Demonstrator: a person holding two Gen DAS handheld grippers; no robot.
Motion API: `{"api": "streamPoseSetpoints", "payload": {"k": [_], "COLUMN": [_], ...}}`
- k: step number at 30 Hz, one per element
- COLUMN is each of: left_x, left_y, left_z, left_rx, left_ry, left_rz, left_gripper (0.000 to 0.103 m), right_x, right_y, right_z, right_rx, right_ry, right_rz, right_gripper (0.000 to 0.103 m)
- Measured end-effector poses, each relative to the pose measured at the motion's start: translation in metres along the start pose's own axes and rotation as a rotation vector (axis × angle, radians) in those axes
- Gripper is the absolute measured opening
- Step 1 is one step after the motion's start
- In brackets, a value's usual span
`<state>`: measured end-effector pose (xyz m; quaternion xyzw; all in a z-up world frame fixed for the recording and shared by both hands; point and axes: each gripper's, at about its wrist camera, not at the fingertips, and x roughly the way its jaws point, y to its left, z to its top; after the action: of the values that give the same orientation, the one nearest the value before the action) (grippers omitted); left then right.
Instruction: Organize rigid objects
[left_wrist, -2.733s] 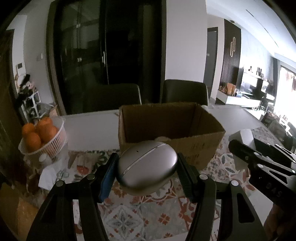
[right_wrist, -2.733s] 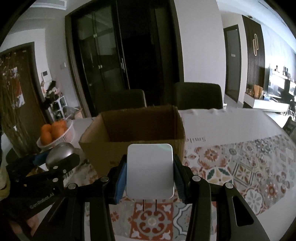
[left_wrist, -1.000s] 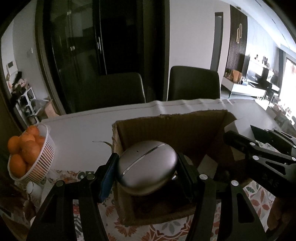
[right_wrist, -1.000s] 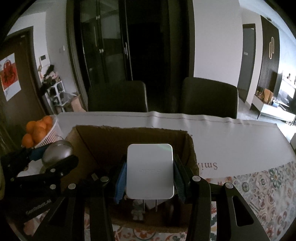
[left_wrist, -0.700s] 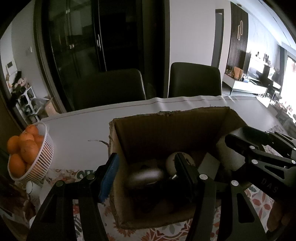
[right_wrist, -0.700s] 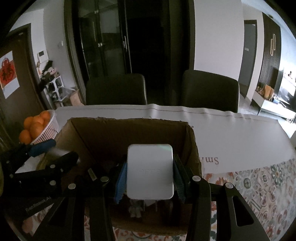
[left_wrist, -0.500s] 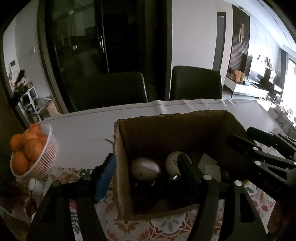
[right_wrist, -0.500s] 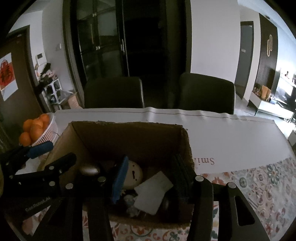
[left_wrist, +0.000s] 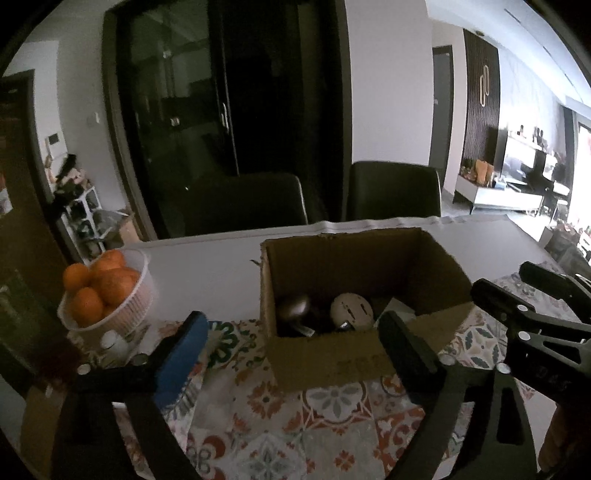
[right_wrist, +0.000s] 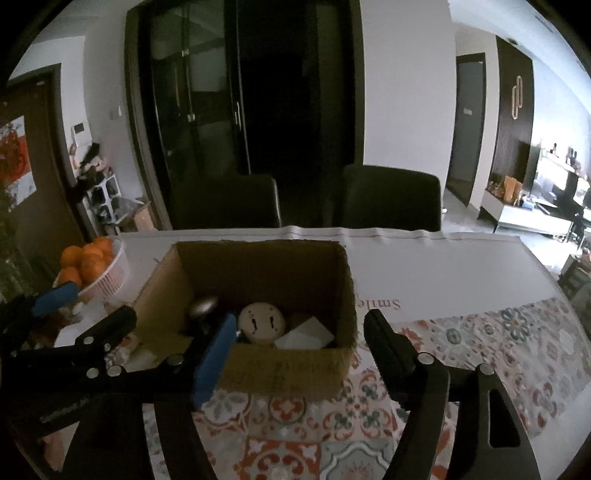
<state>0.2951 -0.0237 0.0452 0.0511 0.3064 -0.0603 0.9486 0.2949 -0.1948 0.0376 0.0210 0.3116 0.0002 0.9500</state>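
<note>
Tongs empty on both sides, left tongs (left_wrist: 291, 343) spread wide and right tongs (right_wrist: 299, 339) just opened, while the smooth, slippery-looking silver case (left_wrist: 293, 306) and white charger (right_wrist: 306, 334) lie in the cardboard box (left_wrist: 332, 363) — best pinched across their flat sides.

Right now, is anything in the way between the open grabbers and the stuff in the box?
Only the box's near wall. The silver case, round toy and white charger lie inside; both the left gripper and right gripper are open and empty.
</note>
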Motion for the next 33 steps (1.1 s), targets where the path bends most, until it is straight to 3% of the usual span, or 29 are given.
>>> {"api": "streamPoseSetpoints", "payload": {"k": [5, 15, 33], "left_x": [-0.039, -0.102, -0.155], "left_y": [-0.003, -0.011, -0.019], "left_z": [-0.015, -0.051, -0.1], "left_rx": [-0.003, 0.032, -0.01], "left_ry": [-0.039, -0.122, -0.14], "left_rz": [0.016, 0.116, 0.06], "left_gripper": [0.103, 0.103, 0.103], "right_x": [-0.044, -0.106, -0.162], "right_y": [0.003, 0.008, 0.006], "right_z": [-0.014, -0.05, -0.109], "right_rx": [-0.005, -0.008, 0.011], "right_ry": [-0.057, -0.118, -0.126], "right_rz": [-0.027, -0.071, -0.069], "right_gripper": [0.081, 0.086, 0.088]}}
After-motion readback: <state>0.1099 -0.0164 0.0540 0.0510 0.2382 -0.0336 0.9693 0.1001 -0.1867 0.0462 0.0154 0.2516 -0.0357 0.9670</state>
